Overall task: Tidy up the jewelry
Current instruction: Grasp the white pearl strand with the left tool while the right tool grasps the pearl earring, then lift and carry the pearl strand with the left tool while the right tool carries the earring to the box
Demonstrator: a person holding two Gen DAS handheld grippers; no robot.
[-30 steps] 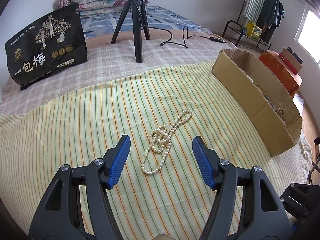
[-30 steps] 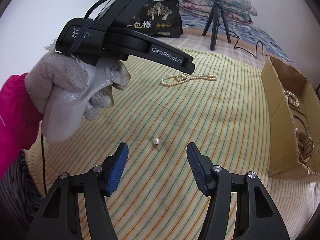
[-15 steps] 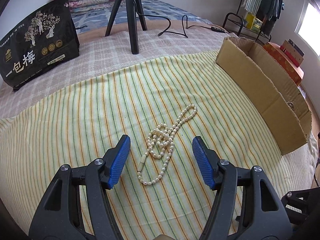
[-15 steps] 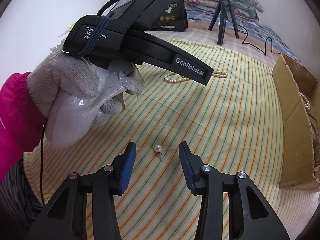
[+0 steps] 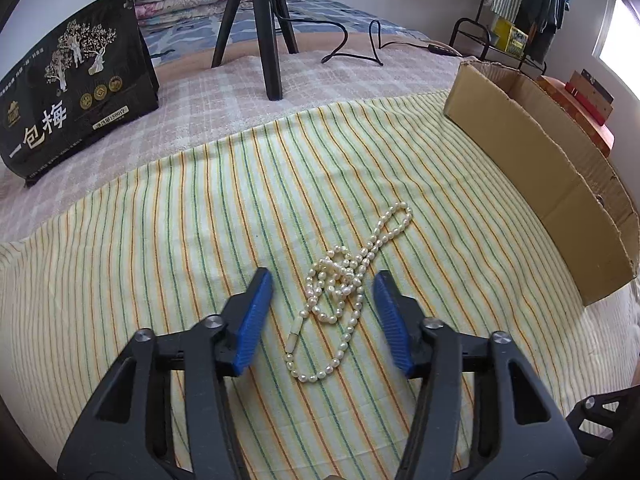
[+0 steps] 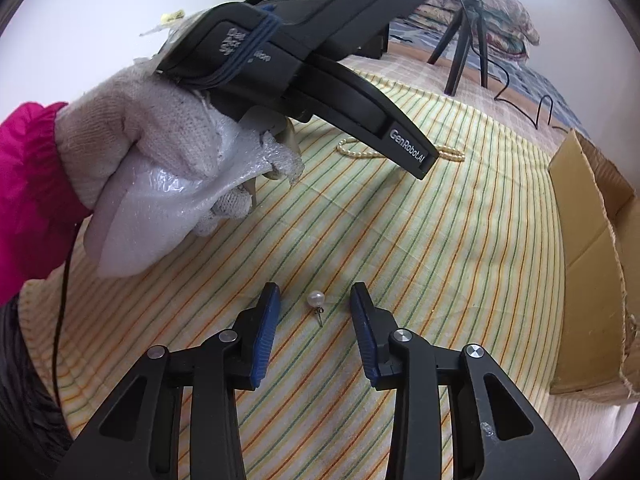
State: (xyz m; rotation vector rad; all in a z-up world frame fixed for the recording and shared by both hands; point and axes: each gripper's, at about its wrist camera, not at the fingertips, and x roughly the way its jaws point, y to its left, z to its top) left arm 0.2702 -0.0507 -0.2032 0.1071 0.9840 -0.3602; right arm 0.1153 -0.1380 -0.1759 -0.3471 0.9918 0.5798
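A pearl necklace (image 5: pixel 340 292) lies bunched on the striped cloth (image 5: pixel 160 240). My left gripper (image 5: pixel 322 312) is open, its blue pads either side of the necklace's near end, low over it. In the right wrist view a pearl stud earring (image 6: pixel 315 301) lies on the cloth between the blue pads of my right gripper (image 6: pixel 315 320), which is open but narrowed, not touching the earring. The necklace (image 6: pixel 448 155) shows farther back there, partly hidden by the left gripper body (image 6: pixel 304 52) held in a gloved hand (image 6: pixel 160 152).
An open cardboard box (image 5: pixel 540 168) stands along the cloth's right side; it also shows in the right wrist view (image 6: pixel 592 240). A black tripod (image 5: pixel 264 32), a cable (image 5: pixel 360 48) and a black printed bag (image 5: pixel 76 100) stand at the back of the bed.
My left gripper has moved forward and down onto the necklace. My right gripper has come down around the pearl earring and its jaws have narrowed.
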